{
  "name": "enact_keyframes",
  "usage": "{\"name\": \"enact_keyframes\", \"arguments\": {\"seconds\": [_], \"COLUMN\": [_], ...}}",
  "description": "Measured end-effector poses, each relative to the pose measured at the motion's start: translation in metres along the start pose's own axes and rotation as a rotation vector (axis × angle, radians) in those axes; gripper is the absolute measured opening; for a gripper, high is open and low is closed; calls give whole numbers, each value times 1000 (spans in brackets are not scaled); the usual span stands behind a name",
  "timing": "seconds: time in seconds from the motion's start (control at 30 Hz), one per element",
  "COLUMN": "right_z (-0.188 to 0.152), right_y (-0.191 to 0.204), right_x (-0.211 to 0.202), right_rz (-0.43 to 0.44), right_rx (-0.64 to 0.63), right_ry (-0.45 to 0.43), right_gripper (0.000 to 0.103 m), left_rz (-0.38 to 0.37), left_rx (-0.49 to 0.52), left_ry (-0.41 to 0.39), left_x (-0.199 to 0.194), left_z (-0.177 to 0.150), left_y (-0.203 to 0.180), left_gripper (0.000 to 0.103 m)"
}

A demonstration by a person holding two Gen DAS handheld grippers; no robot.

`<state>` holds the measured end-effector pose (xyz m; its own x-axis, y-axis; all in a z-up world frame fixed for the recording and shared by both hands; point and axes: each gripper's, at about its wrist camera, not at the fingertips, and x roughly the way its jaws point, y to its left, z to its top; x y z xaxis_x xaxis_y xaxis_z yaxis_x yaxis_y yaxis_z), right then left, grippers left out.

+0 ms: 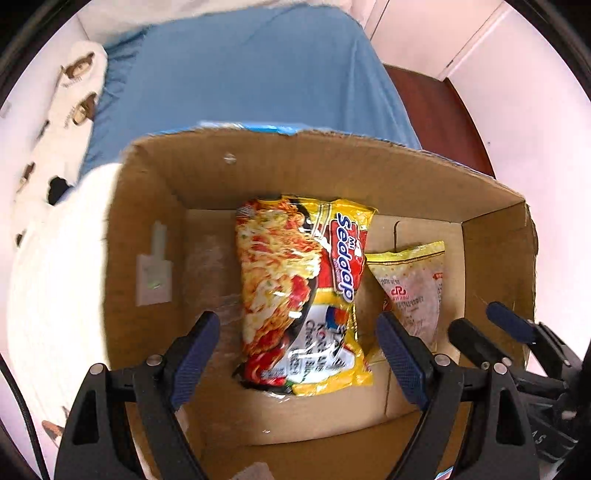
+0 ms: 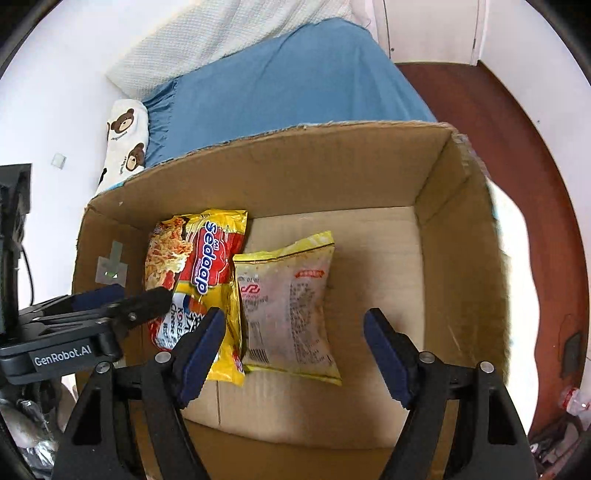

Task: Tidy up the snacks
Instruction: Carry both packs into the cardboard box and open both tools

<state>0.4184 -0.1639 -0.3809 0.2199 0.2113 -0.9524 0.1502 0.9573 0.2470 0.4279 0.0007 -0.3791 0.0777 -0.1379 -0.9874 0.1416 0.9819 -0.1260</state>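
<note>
Both grippers hang over an open cardboard box (image 1: 332, 173) and point down into it. Left gripper (image 1: 299, 354) stands with its blue-padded jaws wide, the Mi Sedaap noodle packet (image 1: 295, 295) lying flat on the box floor in the gap between them, its pads clear of the wrapper. Right gripper (image 2: 295, 354) also stands wide and holds nothing; a clear snack bag with a yellow border (image 2: 288, 306) lies between its fingers on the box floor, untouched. The two packets lie side by side with their edges touching, the noodle packet toward the left wall of the box.

Behind the box spreads a blue bed sheet (image 2: 288, 81), with a white waffle-textured blanket (image 2: 229, 33) farther back and a white pillow printed with brown bears (image 2: 125, 140) at the left. Dark red-brown flooring (image 2: 517, 122) shows to the right, below white walls.

The box is plain brown corrugated card with a ragged top edge. The noodle packet is glossy yellow and red plastic; the other bag is crinkled and see-through.
</note>
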Motion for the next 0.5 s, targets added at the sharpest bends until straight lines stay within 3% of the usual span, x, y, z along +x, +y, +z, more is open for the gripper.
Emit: {"name": "enact_keyframes", "arguments": {"seconds": [0.27,0.5], "right_z": [-52,-101], "right_y": [9,18], "right_x": [-60,-106], "right_rz": [-86,-111], "right_rx": [-24,-61], "right_ry": [-106,-184], "right_gripper": [80,80], "left_rz": [45,83], "left_rx": [14,52], "left_ry": [-133,-237], "left_x": [-47,-80], "left_z": [-51,-108], "left_y": [6,-6], "left_gripper": [86,86]}}
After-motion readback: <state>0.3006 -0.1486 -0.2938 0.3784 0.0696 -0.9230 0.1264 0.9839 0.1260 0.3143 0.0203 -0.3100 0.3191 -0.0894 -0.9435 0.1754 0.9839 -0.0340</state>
